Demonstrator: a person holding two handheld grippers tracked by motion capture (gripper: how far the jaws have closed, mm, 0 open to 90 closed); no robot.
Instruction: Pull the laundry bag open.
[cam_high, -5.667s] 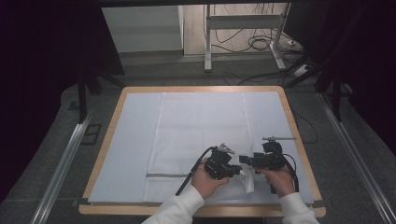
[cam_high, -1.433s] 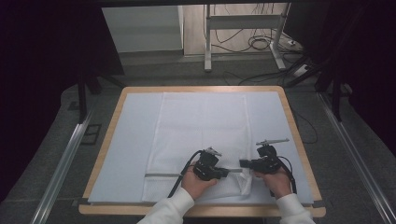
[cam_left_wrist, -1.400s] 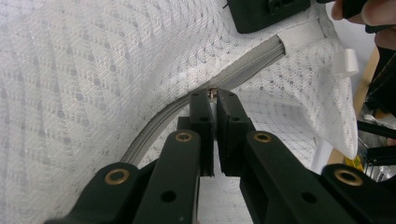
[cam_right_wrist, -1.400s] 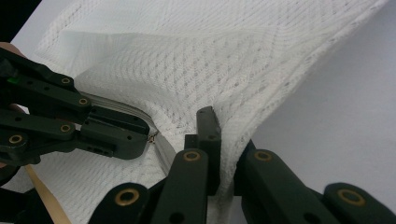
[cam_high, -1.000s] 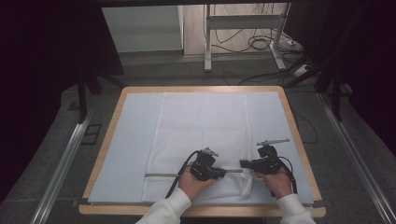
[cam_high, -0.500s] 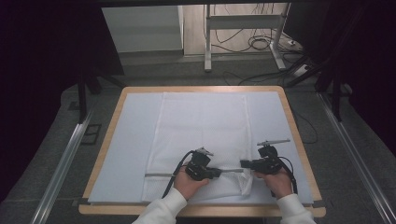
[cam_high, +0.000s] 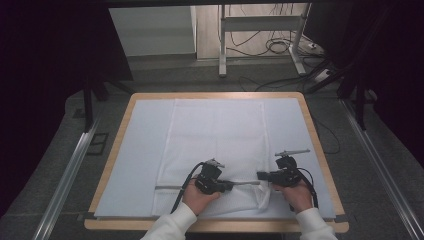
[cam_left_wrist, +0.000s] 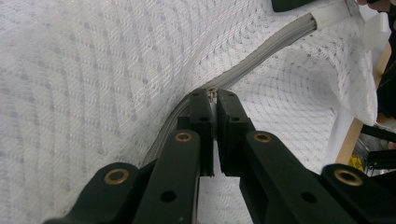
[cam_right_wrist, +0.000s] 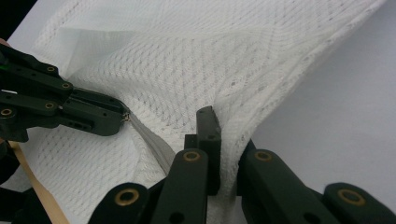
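White mesh bag (cam_high: 217, 145) (no label legible), left claw (cam_left_wrist: 211, 95) pinching zipper pull (cam_left_wrist: 212, 93), right claw (cam_right_wrist: 224, 135) clamping mesh.

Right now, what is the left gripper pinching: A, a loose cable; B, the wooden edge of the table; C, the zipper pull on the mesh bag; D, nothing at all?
C: the left gripper has its jaws shut on the small metal zipper pull along the grey zipper of the white mesh bag.

I hold my left gripper (cam_high: 231, 185) clamped on the small metal zipper pull (cam_left_wrist: 212, 94), pointing toward my right gripper (cam_high: 261, 175), which pinches the white mesh laundry bag (cam_right_wrist: 196, 79) just beside that pull.
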